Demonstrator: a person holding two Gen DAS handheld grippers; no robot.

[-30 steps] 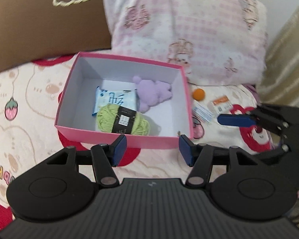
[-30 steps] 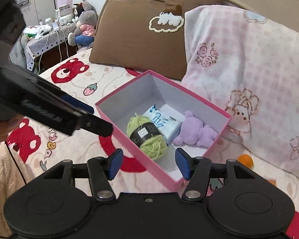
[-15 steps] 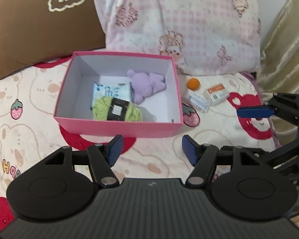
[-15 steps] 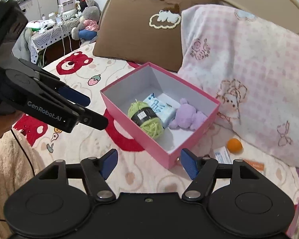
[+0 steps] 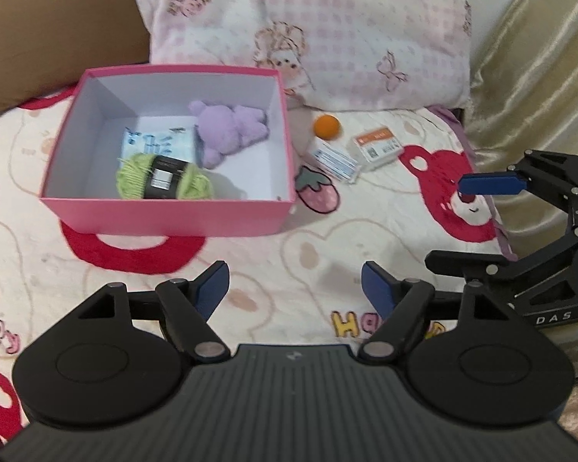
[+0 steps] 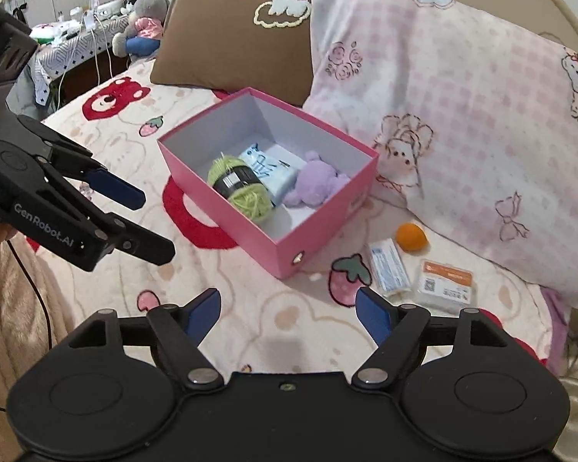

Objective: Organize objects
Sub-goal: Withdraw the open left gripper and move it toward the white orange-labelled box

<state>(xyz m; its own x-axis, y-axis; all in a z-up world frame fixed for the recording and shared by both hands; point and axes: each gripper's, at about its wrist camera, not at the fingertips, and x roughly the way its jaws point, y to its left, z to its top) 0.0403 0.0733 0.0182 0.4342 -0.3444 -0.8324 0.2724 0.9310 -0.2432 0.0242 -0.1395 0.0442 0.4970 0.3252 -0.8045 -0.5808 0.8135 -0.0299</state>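
Hovering above the bedspread (image 5: 296, 269), the left gripper (image 5: 294, 288) has its fingers spread wide with nothing between them. The right gripper (image 6: 287, 313) hangs the same way, spread and empty. The pink box (image 5: 165, 217) sits open at about 11 o'clock from the left gripper, well apart from it. Inside lie a green yarn ball (image 5: 163, 181), a blue packet (image 5: 158, 144) just behind it, and a purple plush (image 5: 227, 131) at the box's 2 o'clock corner. Outside, at the box's 3 o'clock side, an orange ball (image 5: 327, 127), a small wipe pack (image 5: 335, 161) and a white card pack (image 5: 377, 148) lie on the bedspread, near one another. A pink pillow (image 5: 308, 27) leans at 12 o'clock behind them, a brown pillow (image 6: 235, 34) beside it.
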